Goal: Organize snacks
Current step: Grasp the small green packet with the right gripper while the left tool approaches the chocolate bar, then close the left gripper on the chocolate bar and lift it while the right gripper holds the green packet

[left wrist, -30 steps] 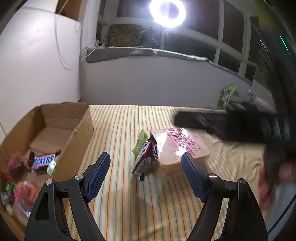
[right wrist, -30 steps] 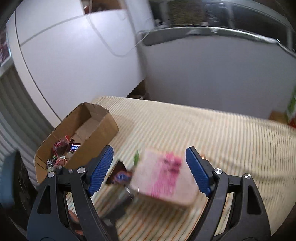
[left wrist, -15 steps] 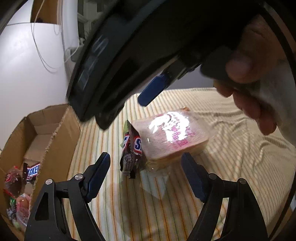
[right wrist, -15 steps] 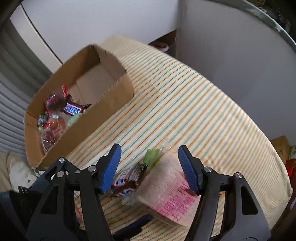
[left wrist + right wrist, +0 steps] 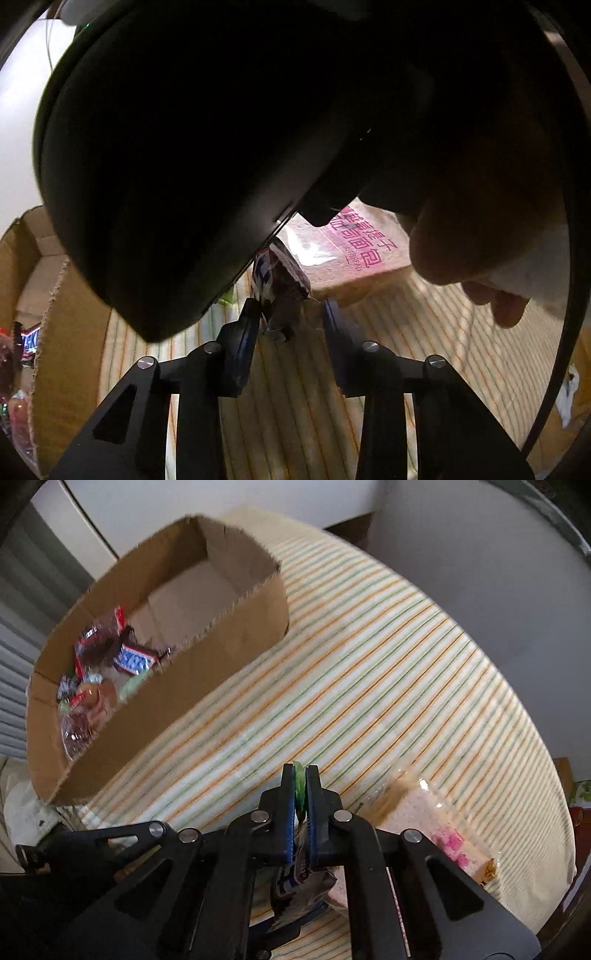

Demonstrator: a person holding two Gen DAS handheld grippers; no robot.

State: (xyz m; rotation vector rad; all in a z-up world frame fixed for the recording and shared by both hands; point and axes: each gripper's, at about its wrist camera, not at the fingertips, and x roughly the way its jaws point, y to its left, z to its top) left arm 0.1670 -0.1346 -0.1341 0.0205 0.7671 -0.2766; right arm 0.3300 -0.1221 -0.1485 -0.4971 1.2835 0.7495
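Both units: matte black angular frames with triangular cut-outs and round silver pivot screws. Left gripper [image 5: 290, 319]: jaws faced with blue pads. Right gripper [image 5: 301, 794]: identical build, blue pads likewise. Hand [image 5: 487, 236] on the right unit shows a white cuff.

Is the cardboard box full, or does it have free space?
Partly full. Snacks lie at one end of the cardboard box; the other end's floor is bare.
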